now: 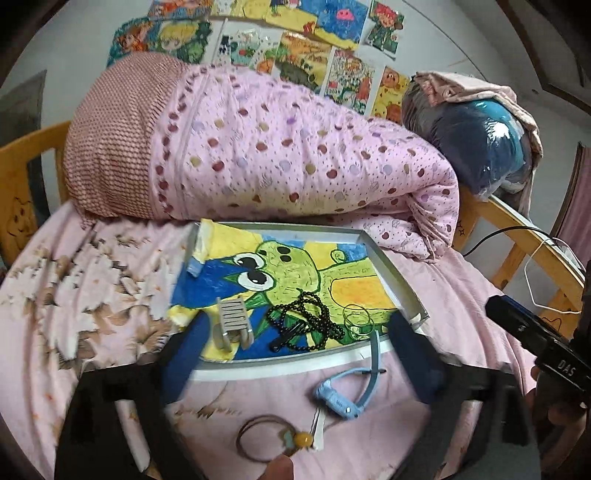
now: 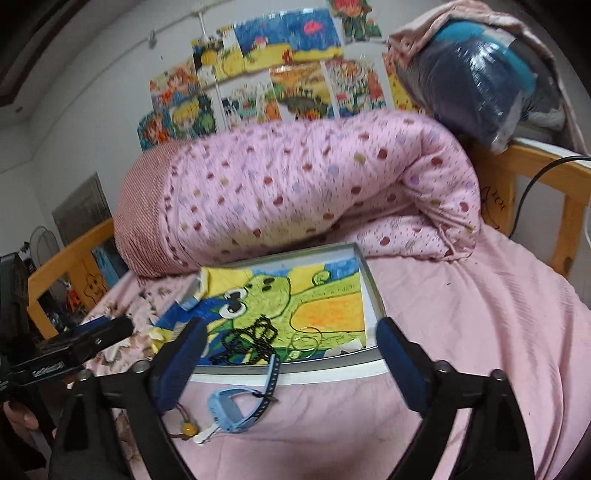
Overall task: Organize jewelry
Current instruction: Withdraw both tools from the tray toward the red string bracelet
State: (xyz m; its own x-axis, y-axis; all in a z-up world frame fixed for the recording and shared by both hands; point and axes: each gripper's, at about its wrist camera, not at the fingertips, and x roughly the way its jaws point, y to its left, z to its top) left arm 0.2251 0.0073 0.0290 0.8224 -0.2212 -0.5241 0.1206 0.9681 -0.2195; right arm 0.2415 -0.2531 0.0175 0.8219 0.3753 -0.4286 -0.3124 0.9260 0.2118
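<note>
From the left wrist, the left gripper (image 1: 303, 354) has its fingers spread wide with nothing held, above a shallow tray (image 1: 391, 273) on the bed; black beads (image 1: 303, 321) and thin bangles (image 1: 356, 319) lie inside it, a blue watch (image 1: 340, 397) just before it. From the right wrist, the right gripper (image 2: 291, 362) likewise gapes empty over the tray's near rim.

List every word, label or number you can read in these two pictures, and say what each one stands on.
"DAS": white letters on the right gripper's black body, seen from the left wrist view.
White print on the left gripper's black body: too blurred to read.
Blue watch: small marks, unreadable.
Wall drawings: no words readable.
</note>
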